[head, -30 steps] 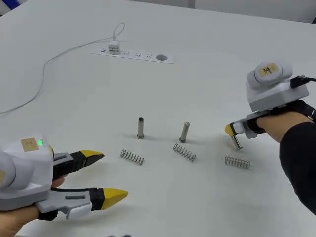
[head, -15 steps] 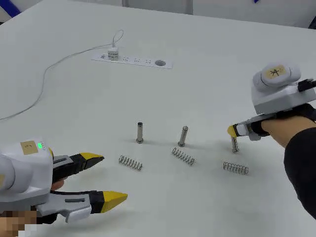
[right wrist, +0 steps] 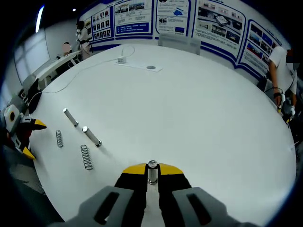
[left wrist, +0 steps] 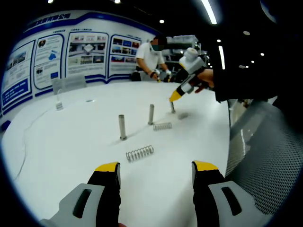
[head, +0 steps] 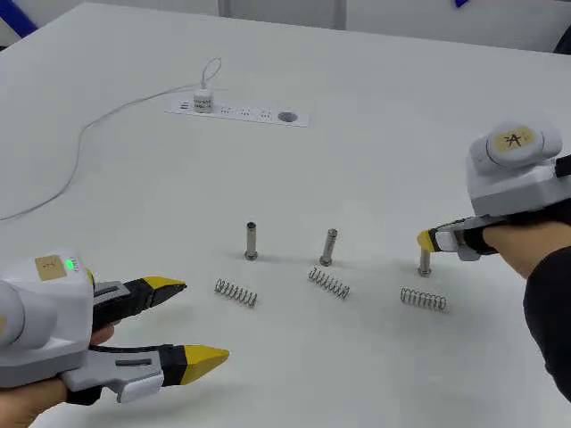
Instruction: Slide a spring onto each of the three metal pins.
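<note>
Springs [head: 329, 283] lie loose near the middle pin [head: 329, 247], none threaded yet; right of it the right gripper [head: 426, 242] pinches the third pin [head: 425, 262] upright, while the left gripper [head: 203, 320], gaping empty well left, likely must fetch a spring next.

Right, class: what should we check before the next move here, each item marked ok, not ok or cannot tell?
1. Upright: left pin, middle pin, right pin: ok.
2. Grip: right tool shut on right pin: ok.
3. Free hand: left tool open, empty: ok.
4. Lying loose: left spring, middle spring, right spring: ok.
5. Any spring on a pin: not ok, none yet.
6. Held pin's base seated flat: cannot tell.
</note>
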